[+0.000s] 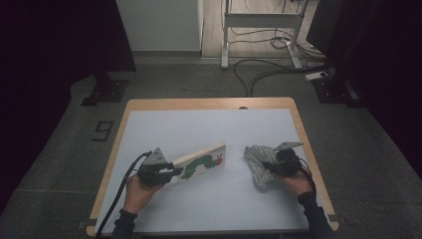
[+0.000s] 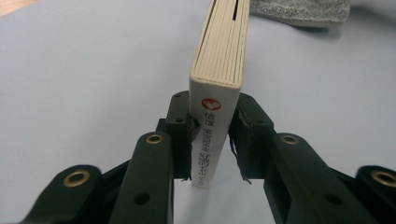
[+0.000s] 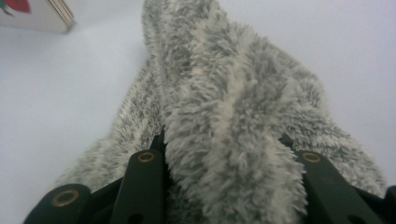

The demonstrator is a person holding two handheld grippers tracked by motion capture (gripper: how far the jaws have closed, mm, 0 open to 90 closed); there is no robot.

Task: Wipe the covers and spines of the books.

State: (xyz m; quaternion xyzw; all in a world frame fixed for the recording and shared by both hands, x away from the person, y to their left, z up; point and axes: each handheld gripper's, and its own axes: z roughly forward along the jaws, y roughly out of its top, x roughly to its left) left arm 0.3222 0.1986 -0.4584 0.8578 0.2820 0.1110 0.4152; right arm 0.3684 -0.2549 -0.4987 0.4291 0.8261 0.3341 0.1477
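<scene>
Our left claw [image 2: 212, 140] is clamped on the spine end of the board book [image 2: 219, 88], which stands on its long edge on the bench [image 1: 209, 199], caterpillar cover facing us; our right claw [image 3: 224, 154] has closed on a bunched fold of the fluffy grey cloth [image 3: 233, 102], which lies on the bench just right of the book's far end. We judge the book could pivot or topple, since only one end is pinched, and the plush pile may slide out of the pads. Both hands rest low at the near edge, forearms angled inward, claws pointing toward each other
</scene>
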